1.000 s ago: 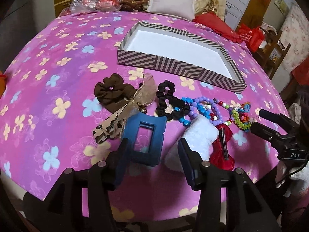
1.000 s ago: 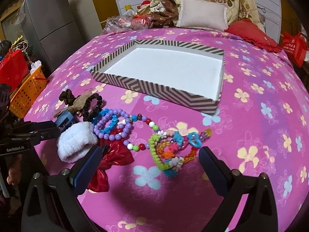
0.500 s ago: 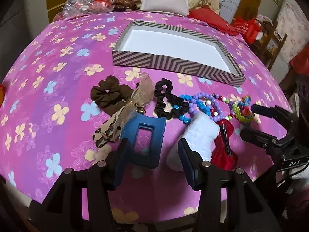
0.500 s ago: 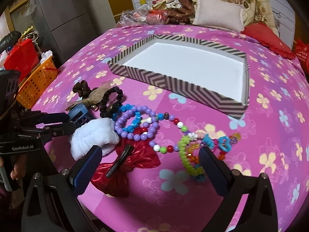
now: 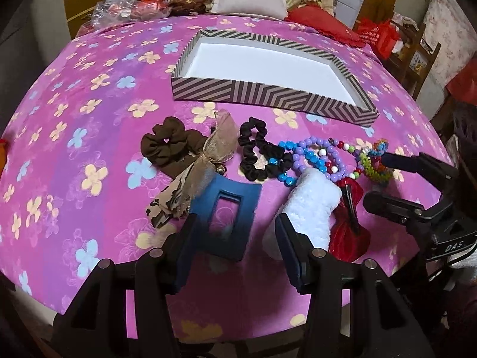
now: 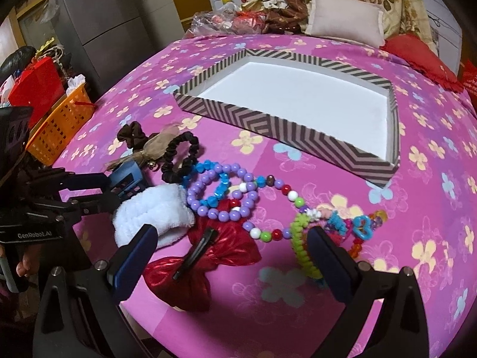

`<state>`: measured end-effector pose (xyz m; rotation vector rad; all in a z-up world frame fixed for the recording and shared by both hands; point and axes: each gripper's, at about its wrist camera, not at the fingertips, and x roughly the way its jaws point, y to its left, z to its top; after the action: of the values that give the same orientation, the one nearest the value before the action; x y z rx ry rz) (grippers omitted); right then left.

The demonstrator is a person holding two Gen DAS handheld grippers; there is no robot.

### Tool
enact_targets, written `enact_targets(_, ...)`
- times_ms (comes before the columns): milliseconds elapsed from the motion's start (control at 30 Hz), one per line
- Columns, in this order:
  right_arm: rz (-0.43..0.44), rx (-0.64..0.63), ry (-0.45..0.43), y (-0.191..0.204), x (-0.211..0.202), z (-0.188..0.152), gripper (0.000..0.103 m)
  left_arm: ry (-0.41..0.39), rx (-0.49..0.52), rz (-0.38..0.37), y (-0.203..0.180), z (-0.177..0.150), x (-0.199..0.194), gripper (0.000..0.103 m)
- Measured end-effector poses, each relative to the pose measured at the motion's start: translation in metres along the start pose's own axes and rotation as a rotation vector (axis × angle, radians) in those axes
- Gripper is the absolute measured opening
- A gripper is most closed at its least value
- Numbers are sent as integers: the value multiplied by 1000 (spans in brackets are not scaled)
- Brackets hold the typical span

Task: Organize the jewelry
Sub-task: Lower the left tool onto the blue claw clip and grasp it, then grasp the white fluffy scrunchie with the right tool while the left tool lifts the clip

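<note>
The biggest thing is the bed, with its pink flower cover (image 5: 89, 95). On it sits the striped box (image 5: 268, 92), and the box is empty inside. I use this box to say where things are.

All the jewelry and hair things lie in a row on the near side of the box, none of them in it yet. The white fluffy band (image 5: 313, 205) is in front of the box's middle. The red shiny bow (image 6: 208, 256) touches it on the right. The blue hair clip (image 5: 226, 208) is to the left of the white band. The brown scrunchie (image 5: 167, 146) is furthest left, with a tan ribbon bow (image 5: 208, 161) on it. The black scrunchie (image 5: 259, 155) comes next. The purple bead bracelet (image 6: 220, 197) and the colorful bead string (image 6: 328, 223) lie to the right.

The left claw (image 5: 235, 238) is open wide and holds nothing. It sits right at the blue hair clip. The right claw (image 6: 232, 256) is also open wide and empty, just over the red bow.

I think the next job is to pick up one thing. To do it well, the claw should go low, close on just one thing, and not drag the beads along. Then it lifts high over the box wall and lets go inside.
</note>
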<state>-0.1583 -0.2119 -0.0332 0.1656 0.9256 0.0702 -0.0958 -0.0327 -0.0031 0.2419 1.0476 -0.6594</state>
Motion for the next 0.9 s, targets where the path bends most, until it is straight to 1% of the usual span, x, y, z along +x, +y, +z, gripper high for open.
enact_targets(200,21,-50,9,17,6,5,102,-11,10,-6,-1,1,1,54)
enact_targets(300,29,-74,10,26,8,6,102,-11,-2,-12,2,2,1,54)
enact_targets(400,34,-83,12,30,9,7,102,-14,-24,-2,7,2,-1,54)
enact_targets(467,37,-80,17,30,12,7,102,-18,-27,11,11,2,0,54)
enact_targets(567,40,-76,22,30,16,8,102,-23,-18,58,14,1,3,54)
enact_targets(900,45,-129,22,46,21,13,102,-12,-130,30,39,2,11,54)
